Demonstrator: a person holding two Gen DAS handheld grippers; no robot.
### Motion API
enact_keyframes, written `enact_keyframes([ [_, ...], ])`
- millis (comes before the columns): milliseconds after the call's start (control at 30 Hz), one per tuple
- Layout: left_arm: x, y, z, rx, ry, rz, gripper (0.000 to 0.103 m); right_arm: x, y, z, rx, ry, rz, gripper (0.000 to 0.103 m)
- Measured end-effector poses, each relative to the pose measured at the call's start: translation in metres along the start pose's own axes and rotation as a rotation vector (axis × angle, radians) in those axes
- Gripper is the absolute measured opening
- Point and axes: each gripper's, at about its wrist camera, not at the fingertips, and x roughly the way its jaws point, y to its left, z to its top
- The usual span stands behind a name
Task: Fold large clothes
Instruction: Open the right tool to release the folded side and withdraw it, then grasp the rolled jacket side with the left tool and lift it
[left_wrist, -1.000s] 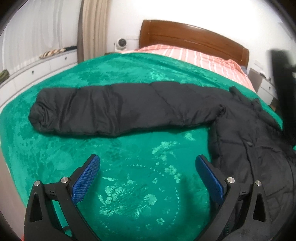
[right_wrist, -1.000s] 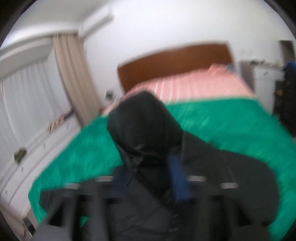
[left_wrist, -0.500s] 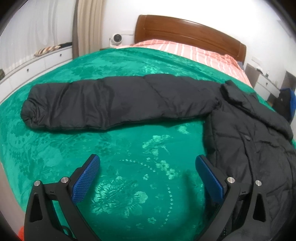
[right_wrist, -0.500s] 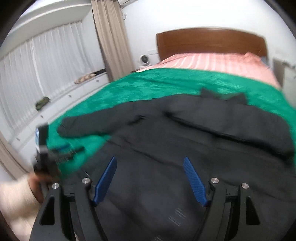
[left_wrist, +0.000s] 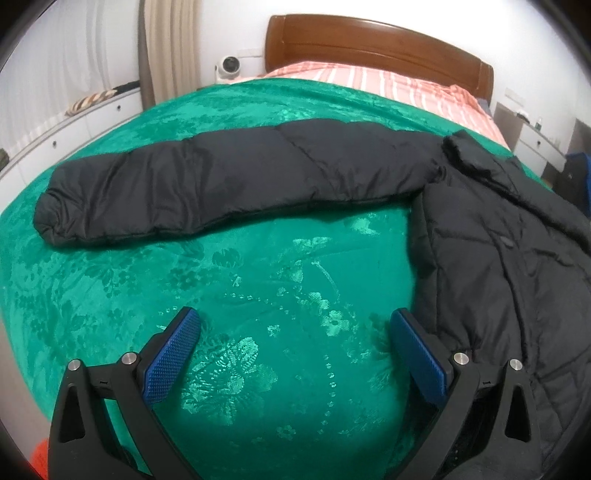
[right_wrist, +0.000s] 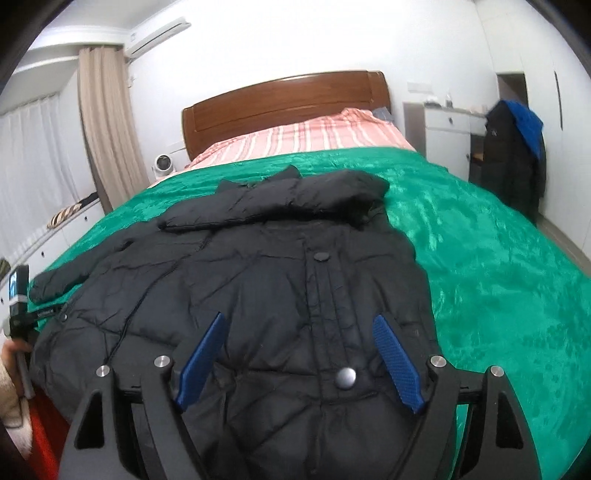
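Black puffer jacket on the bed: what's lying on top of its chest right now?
One sleeve lies folded across the black puffer jacket just below the collar. The other sleeve stretches out over the green blanket. What is under the folded sleeve is hidden.

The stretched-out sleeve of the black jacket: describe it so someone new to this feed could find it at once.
Start at the bed with the green blanket and wooden headboard. A black puffer jacket lies flat on it, and the sleeve runs straight out sideways onto bare blanket. Unlike the other sleeve, folded across the jacket's chest, this one lies fully extended.
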Motion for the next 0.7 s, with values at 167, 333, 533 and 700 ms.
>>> enact_keyframes([
  [167, 0.006, -0.001, -0.002, 0.008, 0.012, 0.005, 0.103, 0.020, 0.001, -0.009, -0.010, 0.039, 0.008, 0.082],
  [333, 0.006, 0.001, -0.003, 0.008, 0.006, 0.002, 0.103, 0.035, -0.005, -0.028, 0.012, 0.076, 0.006, 0.084],
  [533, 0.009, 0.000, -0.002, 0.022, 0.028, -0.004, 0.103, 0.040, 0.010, -0.039, -0.069, 0.058, -0.033, 0.094],
  [700, -0.009, 0.027, 0.013, -0.122, 0.005, -0.079, 0.103, 0.038, 0.011, -0.042, -0.070, 0.053, -0.035, 0.094],
])
